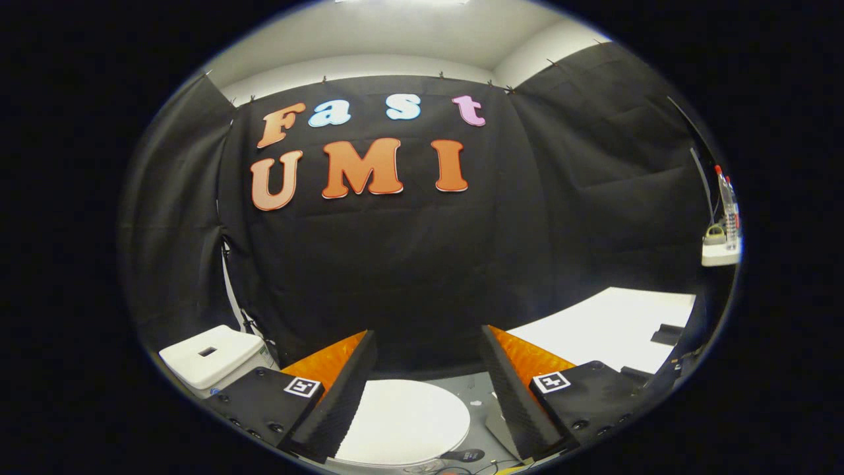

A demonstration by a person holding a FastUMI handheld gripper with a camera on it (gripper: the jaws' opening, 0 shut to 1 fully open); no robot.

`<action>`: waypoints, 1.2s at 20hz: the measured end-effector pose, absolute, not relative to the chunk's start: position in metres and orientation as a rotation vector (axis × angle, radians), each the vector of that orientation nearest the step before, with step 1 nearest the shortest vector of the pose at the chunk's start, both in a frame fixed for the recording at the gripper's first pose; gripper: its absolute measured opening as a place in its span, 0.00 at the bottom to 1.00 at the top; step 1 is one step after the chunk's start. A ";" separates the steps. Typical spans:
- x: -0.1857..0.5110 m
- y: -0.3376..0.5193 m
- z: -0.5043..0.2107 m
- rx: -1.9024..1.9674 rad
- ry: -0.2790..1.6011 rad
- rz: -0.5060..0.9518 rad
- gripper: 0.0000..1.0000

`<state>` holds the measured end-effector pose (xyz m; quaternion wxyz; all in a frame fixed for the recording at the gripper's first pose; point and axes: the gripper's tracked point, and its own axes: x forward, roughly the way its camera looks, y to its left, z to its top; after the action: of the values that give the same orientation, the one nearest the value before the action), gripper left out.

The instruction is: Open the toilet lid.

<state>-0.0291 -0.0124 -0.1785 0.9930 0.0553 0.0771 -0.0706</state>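
A white toilet lid lies flat and closed, low down between my two fingers and below them. The white tank with a dark slot on its top stands to the left of the lid, beyond my left finger. My gripper is open, its fingers spread wide above the lid with nothing between them and not touching it.
Black cloth walls close the booth ahead and on both sides. A white table top lies to the right, with small dark items on it. A white shelf with a bottle sits high on the right. Grey floor shows beside the lid.
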 end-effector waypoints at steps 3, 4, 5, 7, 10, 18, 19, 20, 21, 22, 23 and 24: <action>-0.041 -0.029 -0.220 0.206 0.203 -0.197 0.99; -0.043 -0.036 -0.231 0.250 0.211 -0.217 0.99; -0.046 -0.041 -0.245 0.300 0.220 -0.238 0.98; -0.059 -0.045 -0.282 0.397 0.265 -0.274 0.98; -0.083 -0.044 -0.338 0.527 0.344 -0.337 0.98; -0.127 -0.058 -0.449 0.768 0.507 -0.468 0.99; -0.134 -0.057 -0.456 0.800 0.534 -0.473 0.99; -0.135 -0.061 -0.465 0.827 0.539 -0.492 0.99; -0.138 -0.065 -0.474 0.856 0.541 -0.512 0.99; -0.141 -0.068 -0.483 0.885 0.546 -0.529 0.99; -0.142 -0.070 -0.492 0.920 0.551 -0.542 0.99; -0.140 -0.072 -0.498 0.961 0.549 -0.554 0.99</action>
<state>-0.1400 -0.0724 -0.4983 0.8145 0.4504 0.2573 -0.2597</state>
